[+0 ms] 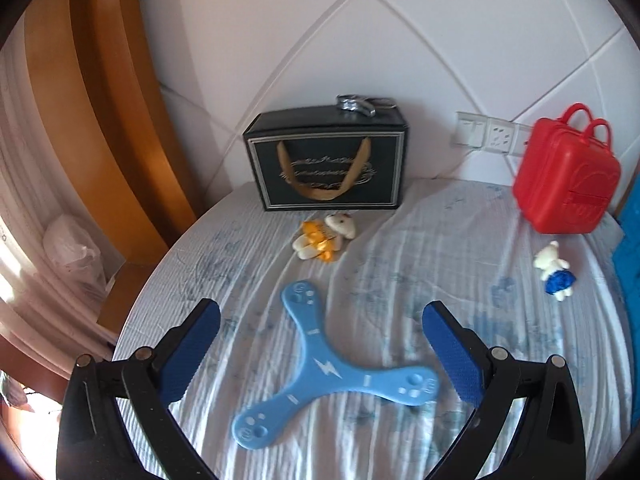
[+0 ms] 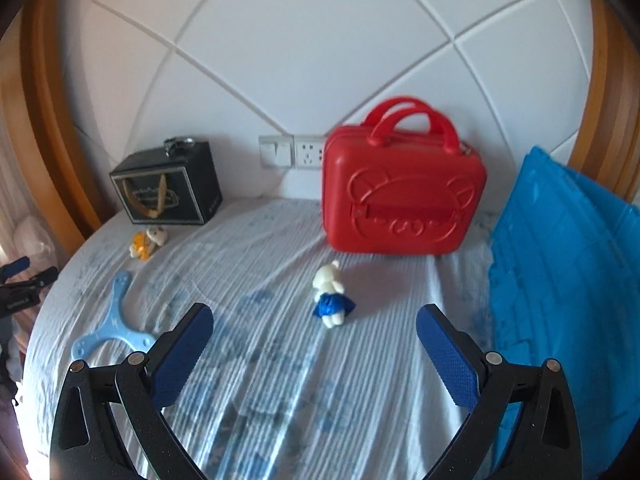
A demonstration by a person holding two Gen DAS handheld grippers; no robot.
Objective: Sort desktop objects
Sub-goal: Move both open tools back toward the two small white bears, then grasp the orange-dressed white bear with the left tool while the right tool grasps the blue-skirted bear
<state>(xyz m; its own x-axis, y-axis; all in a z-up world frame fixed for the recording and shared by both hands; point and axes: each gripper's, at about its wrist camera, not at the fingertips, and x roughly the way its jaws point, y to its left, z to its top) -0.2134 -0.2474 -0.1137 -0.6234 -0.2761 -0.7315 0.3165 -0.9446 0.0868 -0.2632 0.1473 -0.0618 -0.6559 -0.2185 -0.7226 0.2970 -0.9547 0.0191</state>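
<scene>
Toys on the desk count out as one light-blue three-armed boomerang (image 1: pixel 320 364), two small plush bears, one red case (image 2: pixel 402 196) and one dark gift bag (image 1: pixel 326 162). A pale striped cloth (image 1: pixel 420 240) covers the desk.

My left gripper (image 1: pixel 320 356) has its jaws spread wide and holds nothing. The boomerang lies flat on the cloth between them, its hub near the midline, one arm pointing away toward the bag.

My right gripper (image 2: pixel 316 354) also has its jaws spread and empty. The bear in the blue dress (image 2: pixel 331 300) lies on the cloth just ahead of them, slightly right of centre, well short of the red case standing upright behind it.

The bear in yellow (image 1: pixel 324 238) lies just in front of the gift bag, which stands against the white padded wall (image 2: pixel 320 40). A blue plastic panel (image 2: pixel 568 272) closes off the right side. The desk's rounded edge curves away on the left, with bare cloth between the toys.
</scene>
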